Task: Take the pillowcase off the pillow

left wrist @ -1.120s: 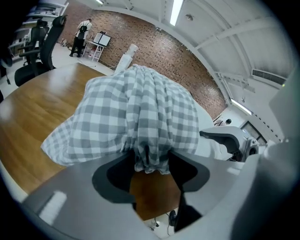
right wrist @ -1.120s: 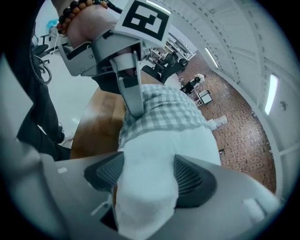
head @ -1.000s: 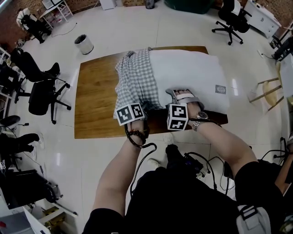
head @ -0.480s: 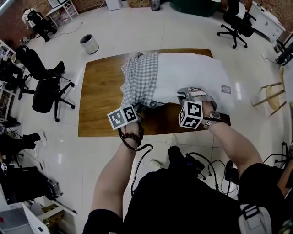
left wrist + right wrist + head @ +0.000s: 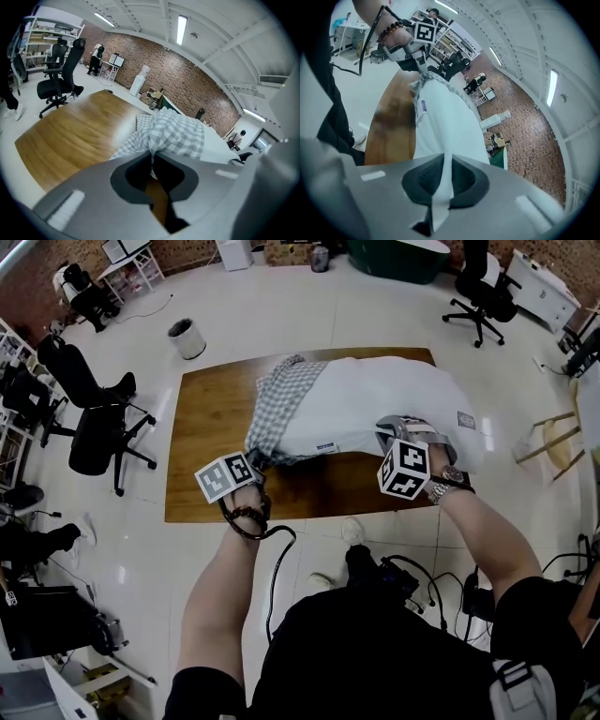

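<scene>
Toward the brown wooden table's right edge, the white pillow is pinched by the closed right gripper, and its grey checked cloth pillowcase by the closed left gripper. Steady, directly opposed pulls are advised.

No text could be read anywhere. The pillow carried two small labels: a strip on its near edge with blue print too small to read, and a square tag at its right end, illegible. The left cube and right cube bore black-and-white patterns only.
</scene>
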A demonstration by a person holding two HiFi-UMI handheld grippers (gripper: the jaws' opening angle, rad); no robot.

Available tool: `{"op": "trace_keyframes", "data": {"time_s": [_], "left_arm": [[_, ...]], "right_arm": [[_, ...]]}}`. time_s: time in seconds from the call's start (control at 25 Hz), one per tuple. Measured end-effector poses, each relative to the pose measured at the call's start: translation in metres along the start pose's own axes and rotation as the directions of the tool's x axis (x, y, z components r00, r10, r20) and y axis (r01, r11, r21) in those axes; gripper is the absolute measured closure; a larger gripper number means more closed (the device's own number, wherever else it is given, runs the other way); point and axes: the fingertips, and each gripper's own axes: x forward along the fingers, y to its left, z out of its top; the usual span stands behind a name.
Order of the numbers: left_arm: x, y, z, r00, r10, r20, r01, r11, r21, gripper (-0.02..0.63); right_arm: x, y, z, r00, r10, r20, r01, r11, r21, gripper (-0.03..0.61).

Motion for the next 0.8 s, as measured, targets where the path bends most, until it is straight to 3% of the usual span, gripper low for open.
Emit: {"op": "trace_keyframes", "data": {"time_s": [0.32,0.44,0.56,0.64,0.8], "left_arm": [[-0.02,0.043,0.001,0.998,0.068,-0.015,-0.068,0.998,0.0,0.594],[-0.025,0.048,-0.001,0.996,0.084,-0.017,-0.083,0.996,0.01,0.588],[-0.03,0.055,0.003,0.994,0.111,-0.006,-0.111,0.994,0.009,0.527],[-0.036,0.055,0.01,0.992,0.129,0.003,-0.129,0.991,0.035,0.485],[-0.043,0.047,0.02,0.991,0.132,0.026,-0.134,0.989,0.071,0.471]], "right_arm": [[-0.014,0.018,-0.012,0.998,0.042,-0.051,-0.04,0.998,0.039,0.552],[-0.022,0.032,-0.007,0.988,0.137,-0.068,-0.13,0.987,0.095,0.438],[-0.037,0.044,0.006,0.966,0.25,-0.071,-0.237,0.959,0.156,0.351],[-0.051,0.047,0.021,0.954,0.294,-0.049,-0.283,0.945,0.166,0.336],[-0.077,0.042,0.048,0.946,0.32,0.044,-0.322,0.924,0.207,0.337]]}}
